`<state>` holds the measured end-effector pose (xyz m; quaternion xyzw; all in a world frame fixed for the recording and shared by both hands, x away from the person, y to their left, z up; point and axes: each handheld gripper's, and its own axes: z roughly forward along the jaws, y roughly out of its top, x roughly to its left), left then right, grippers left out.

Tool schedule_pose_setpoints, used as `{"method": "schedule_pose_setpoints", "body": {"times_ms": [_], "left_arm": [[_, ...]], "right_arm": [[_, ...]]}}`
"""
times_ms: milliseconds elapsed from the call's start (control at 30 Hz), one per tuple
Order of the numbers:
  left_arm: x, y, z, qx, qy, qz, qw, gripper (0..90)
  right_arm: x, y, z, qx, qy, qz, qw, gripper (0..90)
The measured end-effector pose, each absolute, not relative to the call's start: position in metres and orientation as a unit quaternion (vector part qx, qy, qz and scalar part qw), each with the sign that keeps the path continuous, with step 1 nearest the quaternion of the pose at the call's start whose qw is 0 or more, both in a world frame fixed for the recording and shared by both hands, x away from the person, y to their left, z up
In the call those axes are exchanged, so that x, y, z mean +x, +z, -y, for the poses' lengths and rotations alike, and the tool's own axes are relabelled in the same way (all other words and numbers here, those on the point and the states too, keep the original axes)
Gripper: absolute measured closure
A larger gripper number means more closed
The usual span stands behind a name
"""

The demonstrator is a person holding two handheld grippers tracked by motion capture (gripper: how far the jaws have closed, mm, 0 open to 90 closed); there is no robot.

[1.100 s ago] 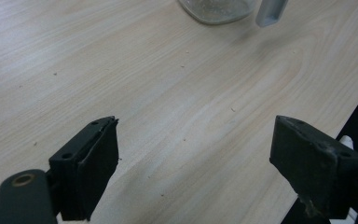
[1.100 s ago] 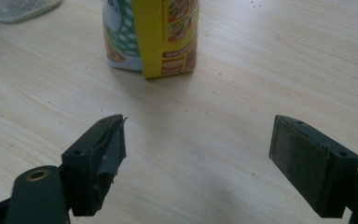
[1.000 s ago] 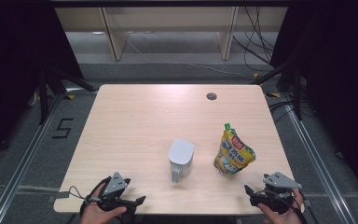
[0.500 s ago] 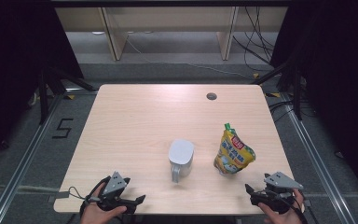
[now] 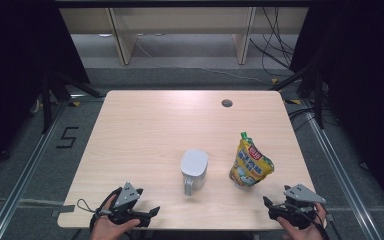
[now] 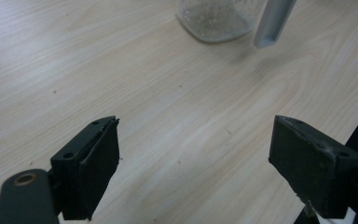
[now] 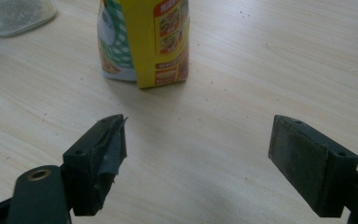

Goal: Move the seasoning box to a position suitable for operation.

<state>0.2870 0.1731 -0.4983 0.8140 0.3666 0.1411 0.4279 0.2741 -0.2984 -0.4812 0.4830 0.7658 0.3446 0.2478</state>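
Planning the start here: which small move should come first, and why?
Probably ease the right gripper forward toward the yellow pouch. Its jaws stand wide open and empty, the pouch stands upright just ahead of them, and bare table lies between. The left gripper is likewise open near the jug.

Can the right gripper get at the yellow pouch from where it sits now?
Probably yes. The right gripper rests at the table's near edge with its jaws wide open, and the yellow pouch stands upright just ahead. Only bare table lies between them; the jug stands apart to the pouch's left.
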Motion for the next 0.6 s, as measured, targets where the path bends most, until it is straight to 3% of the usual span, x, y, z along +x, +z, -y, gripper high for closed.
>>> {"method": "schedule_pose_setpoints", "body": {"times_ms": [400,600], "left_arm": [[0.296,-0.492,-0.149,0.820,0.136,-0.347,0.435,15.8],[0.301,-0.491,-0.136,0.820,0.144,-0.346,0.431,15.1]], "right_arm": [[0.274,-0.481,0.299,0.482,0.348,-0.757,0.270,19.7],[0.275,-0.482,0.298,0.484,0.355,-0.758,0.257,19.6]]}}
